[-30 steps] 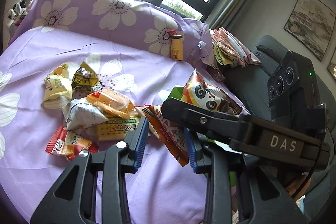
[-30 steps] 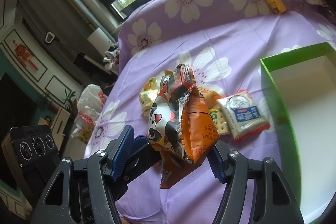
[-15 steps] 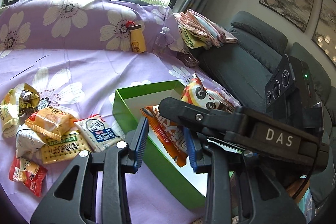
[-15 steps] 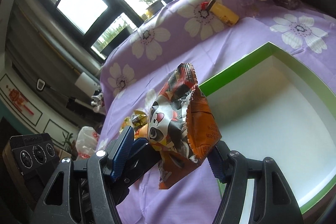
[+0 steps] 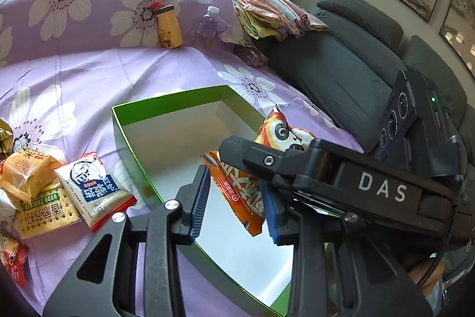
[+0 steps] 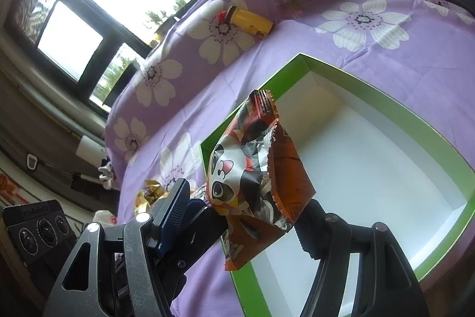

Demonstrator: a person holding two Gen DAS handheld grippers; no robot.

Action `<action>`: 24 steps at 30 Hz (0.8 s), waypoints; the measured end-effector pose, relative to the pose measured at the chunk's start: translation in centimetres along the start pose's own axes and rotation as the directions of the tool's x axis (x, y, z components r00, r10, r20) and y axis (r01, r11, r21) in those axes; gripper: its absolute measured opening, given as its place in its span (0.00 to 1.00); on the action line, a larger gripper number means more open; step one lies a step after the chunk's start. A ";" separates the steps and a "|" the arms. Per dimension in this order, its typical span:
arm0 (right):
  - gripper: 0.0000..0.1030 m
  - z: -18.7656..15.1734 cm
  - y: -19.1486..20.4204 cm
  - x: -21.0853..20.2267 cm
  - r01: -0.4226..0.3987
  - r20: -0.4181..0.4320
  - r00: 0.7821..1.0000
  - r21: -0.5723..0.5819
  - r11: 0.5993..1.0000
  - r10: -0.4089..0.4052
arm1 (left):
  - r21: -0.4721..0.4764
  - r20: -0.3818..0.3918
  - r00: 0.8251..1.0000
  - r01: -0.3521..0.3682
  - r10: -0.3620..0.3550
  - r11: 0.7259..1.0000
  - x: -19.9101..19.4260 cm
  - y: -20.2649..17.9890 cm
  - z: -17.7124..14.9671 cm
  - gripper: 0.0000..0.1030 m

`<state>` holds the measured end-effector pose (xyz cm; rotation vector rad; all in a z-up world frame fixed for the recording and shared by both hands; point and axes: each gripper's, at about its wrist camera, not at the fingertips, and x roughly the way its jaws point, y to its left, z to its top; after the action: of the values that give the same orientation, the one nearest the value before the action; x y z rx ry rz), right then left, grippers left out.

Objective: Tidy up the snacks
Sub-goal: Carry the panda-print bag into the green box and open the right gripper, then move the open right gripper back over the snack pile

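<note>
Both grippers have carried the snack packets (image 6: 255,177) from the pile to above the green box (image 6: 430,135), right gripper (image 6: 240,216) clamped around them, left gripper (image 5: 234,198) nearly closed; next, release inside.

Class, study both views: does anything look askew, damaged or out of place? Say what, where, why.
The panda packet and orange packet hang crumpled and crooked, pinched together in the right gripper over the green box. At the back, a yellow bottle leans against the flowered cover, away from the snack pile.
</note>
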<state>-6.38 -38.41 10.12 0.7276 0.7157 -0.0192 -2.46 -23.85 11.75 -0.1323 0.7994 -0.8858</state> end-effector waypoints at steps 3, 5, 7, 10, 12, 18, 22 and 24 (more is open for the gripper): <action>0.66 0.1 -0.5 0.4 0.037 -0.021 0.999 0.012 0.999 -0.036 | -0.028 -0.025 1.000 0.012 -0.012 1.000 0.8 0.3 -0.3 0.31; 0.66 0.1 -0.7 0.3 0.061 -0.023 0.998 0.018 0.998 -0.060 | -0.033 -0.040 0.999 0.011 -0.012 0.999 1.1 0.4 -0.5 0.33; 0.67 0.1 -0.8 0.3 0.083 -0.017 0.996 0.019 0.996 -0.083 | -0.036 -0.051 0.999 0.013 -0.015 0.999 1.2 0.5 -0.6 0.35; 0.67 0.1 -0.8 0.2 0.094 -0.009 0.996 0.021 0.995 -0.094 | -0.045 -0.042 0.999 0.012 -0.014 0.999 0.6 0.7 -0.7 0.47; 0.68 0.1 -0.5 0.2 0.096 -0.004 0.995 0.016 0.995 -0.096 | -0.041 -0.028 1.000 0.001 -0.002 0.999 -0.3 1.0 -0.9 0.54; 0.75 -0.2 1.8 -0.1 0.182 0.065 0.982 -0.071 0.981 -0.178 | -0.071 0.014 0.994 -0.104 0.105 0.992 -3.8 3.3 -1.2 0.76; 0.75 -0.6 3.9 0.1 0.182 0.097 0.981 -0.142 0.973 -0.169 | -0.113 0.030 0.969 -0.241 0.246 0.964 -6.7 5.9 -2.0 0.84; 0.75 -0.8 5.0 0.3 0.189 0.118 0.978 -0.168 0.967 -0.170 | -0.143 0.030 0.953 -0.293 0.300 0.945 -8.3 7.5 -2.4 0.86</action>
<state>-5.39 -34.05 12.53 0.4843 0.6732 -0.1554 -2.38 -12.41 11.63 -0.1501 0.8074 -0.5402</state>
